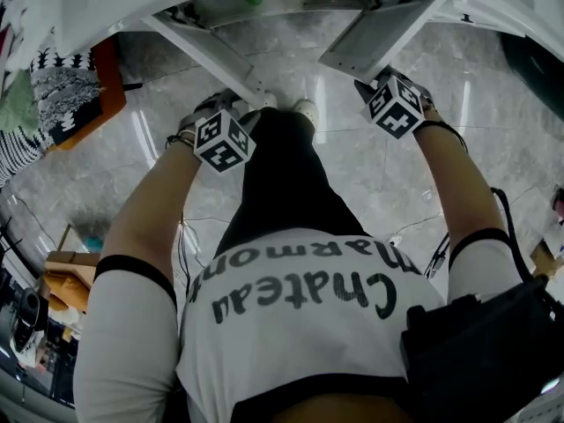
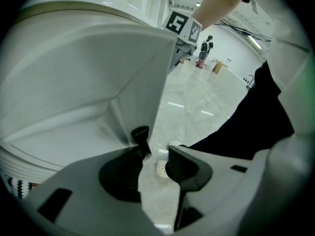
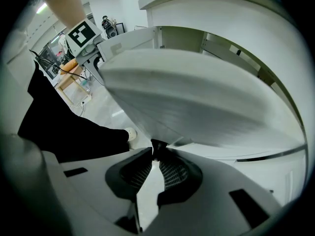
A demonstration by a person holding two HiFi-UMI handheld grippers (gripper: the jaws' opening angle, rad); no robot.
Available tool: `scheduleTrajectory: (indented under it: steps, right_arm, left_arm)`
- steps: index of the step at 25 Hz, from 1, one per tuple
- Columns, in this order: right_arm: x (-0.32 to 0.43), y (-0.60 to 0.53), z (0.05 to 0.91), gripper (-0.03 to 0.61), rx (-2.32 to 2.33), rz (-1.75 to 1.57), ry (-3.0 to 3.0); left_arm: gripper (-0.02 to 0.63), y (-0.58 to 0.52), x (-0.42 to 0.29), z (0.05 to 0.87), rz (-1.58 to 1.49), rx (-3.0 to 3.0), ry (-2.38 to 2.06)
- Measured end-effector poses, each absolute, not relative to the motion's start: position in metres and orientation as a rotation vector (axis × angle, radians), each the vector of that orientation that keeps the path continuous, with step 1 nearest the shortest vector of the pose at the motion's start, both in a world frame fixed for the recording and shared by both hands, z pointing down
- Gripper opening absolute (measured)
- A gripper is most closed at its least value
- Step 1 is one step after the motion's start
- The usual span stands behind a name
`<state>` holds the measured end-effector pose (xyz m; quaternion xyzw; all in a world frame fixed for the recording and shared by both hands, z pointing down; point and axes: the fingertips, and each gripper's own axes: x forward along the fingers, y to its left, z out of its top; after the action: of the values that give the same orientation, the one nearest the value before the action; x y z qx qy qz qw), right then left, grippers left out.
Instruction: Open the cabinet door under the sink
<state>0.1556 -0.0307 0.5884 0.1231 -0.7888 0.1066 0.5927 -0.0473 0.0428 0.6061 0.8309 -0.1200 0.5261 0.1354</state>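
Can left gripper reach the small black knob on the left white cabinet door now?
Probably yes: the left gripper is open, and the small black knob sits by its jaw tips with nothing between.

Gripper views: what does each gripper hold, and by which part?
The right gripper pinches the small dark knob of the right cabinet door. The left gripper grips nothing: jaws apart, the left door's knob beside one jaw.

Bright, even light from ceiling strips (image 2: 254, 43) streaks glare on the glossy floor (image 1: 145, 139) and bleaches the white door (image 3: 197, 97) — fisheye bending throughout, black corners in both gripper views, close surfaces soft.
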Motion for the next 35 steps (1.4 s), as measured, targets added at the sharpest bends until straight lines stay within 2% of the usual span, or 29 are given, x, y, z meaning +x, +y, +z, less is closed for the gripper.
scheduleTrajectory:
  steps: [35]
  right_arm:
    - [0.209, -0.008, 0.595, 0.041, 0.289, 0.243, -1.753]
  left_arm:
    - [0.156, 0.075, -0.095, 0.613, 1.700, 2.299, -0.287]
